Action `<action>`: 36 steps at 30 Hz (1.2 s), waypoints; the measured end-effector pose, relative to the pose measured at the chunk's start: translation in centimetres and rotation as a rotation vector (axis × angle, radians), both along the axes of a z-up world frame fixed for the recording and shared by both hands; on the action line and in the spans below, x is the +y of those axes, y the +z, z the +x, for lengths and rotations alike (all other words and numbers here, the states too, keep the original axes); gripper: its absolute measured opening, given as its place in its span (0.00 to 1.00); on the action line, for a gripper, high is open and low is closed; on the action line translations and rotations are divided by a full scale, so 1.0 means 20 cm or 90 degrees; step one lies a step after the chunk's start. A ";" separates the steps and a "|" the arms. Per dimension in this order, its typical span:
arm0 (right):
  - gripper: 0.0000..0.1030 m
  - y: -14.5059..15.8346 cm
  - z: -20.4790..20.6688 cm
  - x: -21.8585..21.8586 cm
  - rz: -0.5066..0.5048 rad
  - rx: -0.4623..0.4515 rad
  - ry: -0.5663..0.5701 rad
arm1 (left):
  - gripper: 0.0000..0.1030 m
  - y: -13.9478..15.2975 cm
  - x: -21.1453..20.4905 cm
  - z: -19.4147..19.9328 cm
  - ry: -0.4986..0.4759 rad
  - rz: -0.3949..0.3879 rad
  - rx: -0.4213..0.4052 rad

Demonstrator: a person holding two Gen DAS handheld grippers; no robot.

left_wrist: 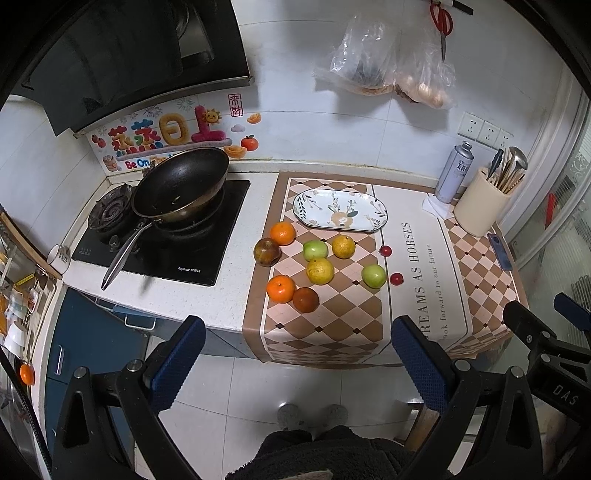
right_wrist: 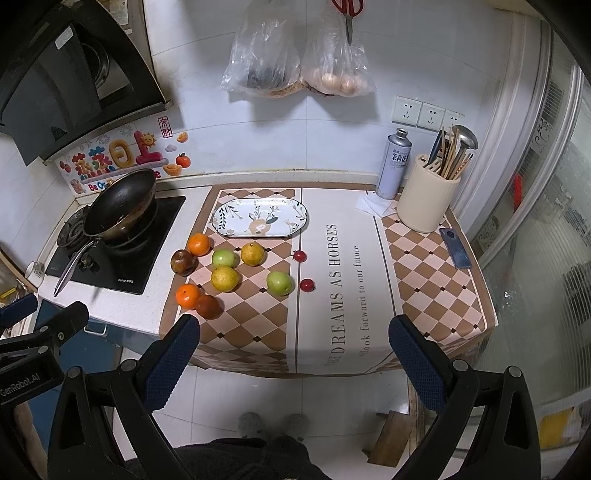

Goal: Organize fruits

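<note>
Fruit (left_wrist: 320,270) lies loose on the worktop (right_wrist: 332,280) just in front of the bare oval plate (left_wrist: 340,209); both tools, left (left_wrist: 297,363) and right (right_wrist: 291,363), hang back, spread wide, holding nothing. Round, firm, inclined to roll: I'd pinch each across its middle, gently.

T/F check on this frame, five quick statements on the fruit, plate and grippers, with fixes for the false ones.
1. The plate has no fruit on it. True.
2. Both grippers, left and right, are open and hold nothing. True.
3. Three green fruits lie on the mat. False: two, one by the yellow ones, one nearer the small red fruits.
4. The pan sits on the stove. True.
5. The scissors lie on the counter. False: they hang on the wall.
</note>
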State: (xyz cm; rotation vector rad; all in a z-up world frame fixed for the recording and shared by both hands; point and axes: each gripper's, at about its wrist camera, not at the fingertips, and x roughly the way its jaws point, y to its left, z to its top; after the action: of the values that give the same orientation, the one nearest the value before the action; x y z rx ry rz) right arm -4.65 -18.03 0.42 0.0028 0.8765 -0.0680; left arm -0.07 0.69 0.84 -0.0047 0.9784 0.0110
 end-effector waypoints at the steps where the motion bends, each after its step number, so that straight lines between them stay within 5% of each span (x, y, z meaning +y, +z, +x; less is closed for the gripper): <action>1: 1.00 0.00 0.00 0.01 0.000 0.000 0.000 | 1.00 0.00 0.00 0.00 0.000 0.000 0.000; 16: 1.00 0.01 0.00 0.07 0.002 -0.010 -0.010 | 1.00 0.00 0.01 0.00 0.000 -0.002 -0.003; 20: 1.00 -0.01 0.03 0.06 0.042 -0.030 -0.023 | 1.00 0.01 0.08 0.04 0.015 0.019 -0.048; 27: 1.00 -0.23 0.24 0.07 0.099 0.002 -0.046 | 1.00 -0.15 0.25 0.25 0.051 0.059 -0.077; 36: 1.00 -0.68 0.67 0.07 0.135 0.115 -0.057 | 1.00 -0.51 0.45 0.67 0.078 0.061 0.050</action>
State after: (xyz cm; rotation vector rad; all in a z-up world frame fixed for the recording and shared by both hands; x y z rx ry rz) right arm 8.83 -16.71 -13.28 0.2374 1.0608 -0.0598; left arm 13.37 9.69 -9.46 0.0238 1.0541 0.1720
